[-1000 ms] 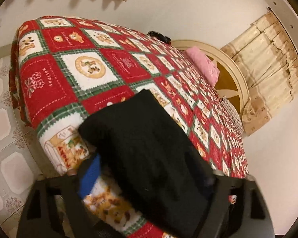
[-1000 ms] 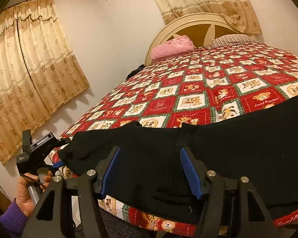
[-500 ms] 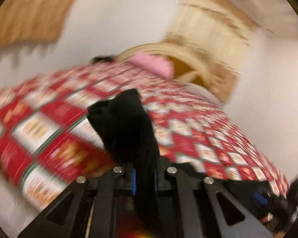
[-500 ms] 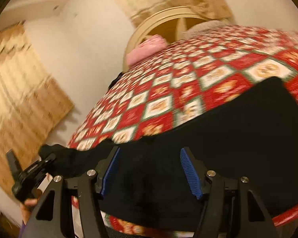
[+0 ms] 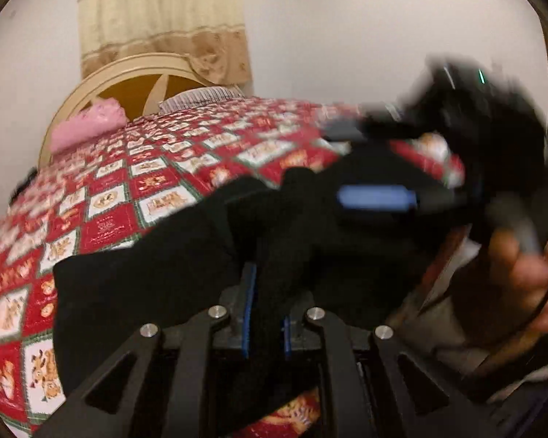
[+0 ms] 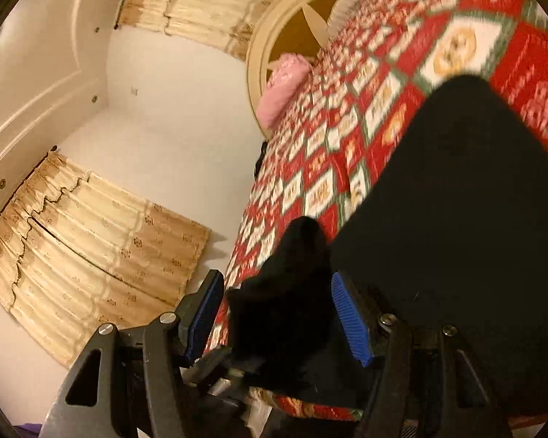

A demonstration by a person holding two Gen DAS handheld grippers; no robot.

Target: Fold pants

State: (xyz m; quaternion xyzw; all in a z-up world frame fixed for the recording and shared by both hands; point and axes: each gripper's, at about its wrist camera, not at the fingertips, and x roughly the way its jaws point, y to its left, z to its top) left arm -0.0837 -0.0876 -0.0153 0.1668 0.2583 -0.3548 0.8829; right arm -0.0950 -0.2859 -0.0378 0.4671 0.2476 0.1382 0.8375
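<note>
On the near edge of the bed, over the red-and-green patchwork quilt [image 5: 157, 197], we have the black pants [image 5: 157, 273] spread out, one end bunched up toward our left gripper [image 5: 266, 314]. That gripper is clenched on a gathered ridge of the black fabric, its blue pads pressed in from both sides, and we judge this pinch is there so the end of the garment can be carried across as one piece instead of trailing loose. Our right gripper [image 6: 277, 310] stands with its jaws apart; a hump of the pants [image 6: 456, 219] sits in the gap, but the blue pads [image 6: 350, 323] do not press on it, so it holds nothing. From the left wrist view that right gripper [image 5: 378, 197] shows as a blur above the cloth, with the hand [image 5: 522, 273] that carries it at the right edge. We read the spacing of the two tools as a fold in hand: one end lifted and gathered, the other tool placed over the body of the garment, perhaps to take a second hold or to steady it, though we cannot tell which. Most of the pants lies flat on the quilt, reaching away toward the middle of the bed. As for containers, we see none on the bed. A pink pillow [image 5: 87, 127] and a striped one [image 5: 201, 96] rest against the round headboard [image 5: 102, 80], well apart from the work.
</note>
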